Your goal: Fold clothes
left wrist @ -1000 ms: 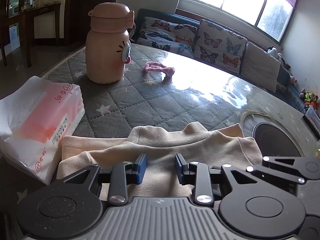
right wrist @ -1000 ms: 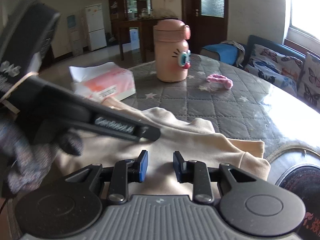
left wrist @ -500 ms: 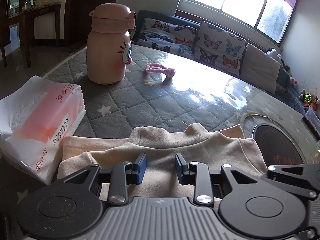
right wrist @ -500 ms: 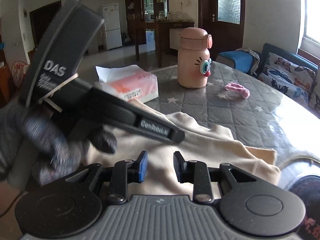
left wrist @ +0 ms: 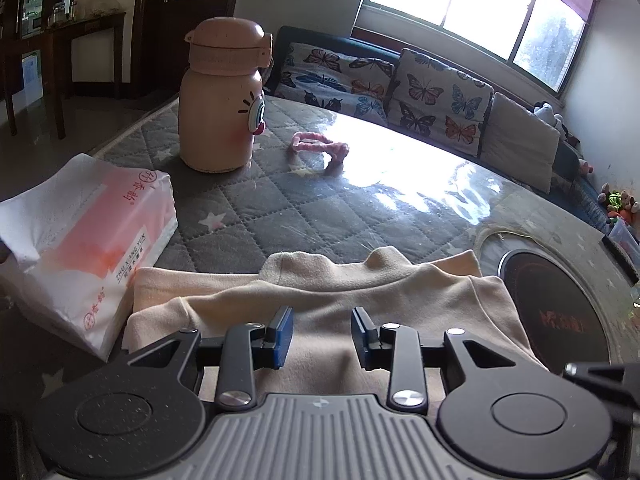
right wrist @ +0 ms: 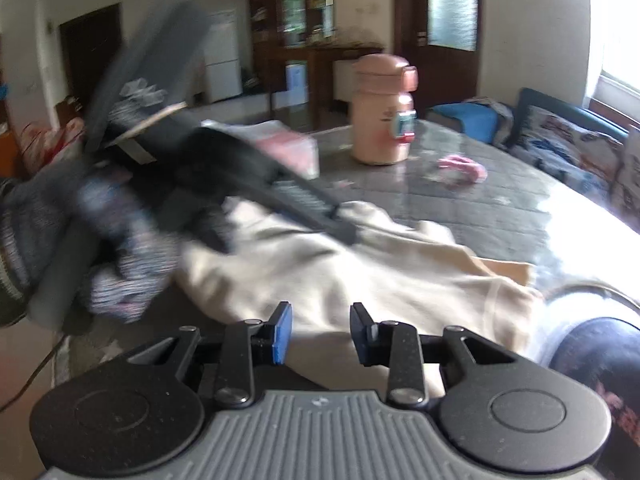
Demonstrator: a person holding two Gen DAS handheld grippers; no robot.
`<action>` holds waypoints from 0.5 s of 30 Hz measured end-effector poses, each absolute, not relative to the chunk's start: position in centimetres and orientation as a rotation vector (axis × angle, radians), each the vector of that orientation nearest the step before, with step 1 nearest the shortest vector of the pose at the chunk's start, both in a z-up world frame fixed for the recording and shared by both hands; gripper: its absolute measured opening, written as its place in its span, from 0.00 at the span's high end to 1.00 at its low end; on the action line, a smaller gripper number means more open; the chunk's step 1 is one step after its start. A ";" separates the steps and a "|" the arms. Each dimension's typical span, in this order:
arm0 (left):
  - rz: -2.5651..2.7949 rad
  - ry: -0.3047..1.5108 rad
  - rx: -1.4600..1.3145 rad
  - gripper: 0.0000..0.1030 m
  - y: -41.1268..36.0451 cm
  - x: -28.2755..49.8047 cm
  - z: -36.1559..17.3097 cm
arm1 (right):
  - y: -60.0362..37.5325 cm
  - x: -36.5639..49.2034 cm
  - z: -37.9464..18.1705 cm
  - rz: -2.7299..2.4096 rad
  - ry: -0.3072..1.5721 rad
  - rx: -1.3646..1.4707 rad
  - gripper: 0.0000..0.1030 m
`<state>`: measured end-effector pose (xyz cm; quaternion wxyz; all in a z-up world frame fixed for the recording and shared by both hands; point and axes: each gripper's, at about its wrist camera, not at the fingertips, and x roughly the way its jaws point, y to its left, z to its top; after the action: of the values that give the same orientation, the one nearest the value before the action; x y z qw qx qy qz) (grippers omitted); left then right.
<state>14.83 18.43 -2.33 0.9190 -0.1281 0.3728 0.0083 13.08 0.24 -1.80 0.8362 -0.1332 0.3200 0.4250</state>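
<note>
The cream garment (left wrist: 360,300) lies folded on the table (left wrist: 280,216), at 6 o'clock from the pink bottle (left wrist: 220,100). Left gripper (left wrist: 322,336): jaws released, gripping nothing. Right gripper (right wrist: 320,334): jaws just widened, empty. Seat both pads on an edge before lifting; keep layers aligned.

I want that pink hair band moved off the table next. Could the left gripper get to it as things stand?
Probably yes: the left gripper is open, holding nothing, and only bare table lies between the garment and the hair band.
</note>
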 end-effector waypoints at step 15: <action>0.055 0.750 -0.250 0.62 18.0 8.1 -2.3 | -4.1 13.3 -2.1 0.756 0.714 -0.207 0.54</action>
<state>8.08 18.05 -2.28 0.9225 -0.1217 0.3654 0.0270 13.31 -4.06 -2.13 0.8629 -0.0987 0.3404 0.3604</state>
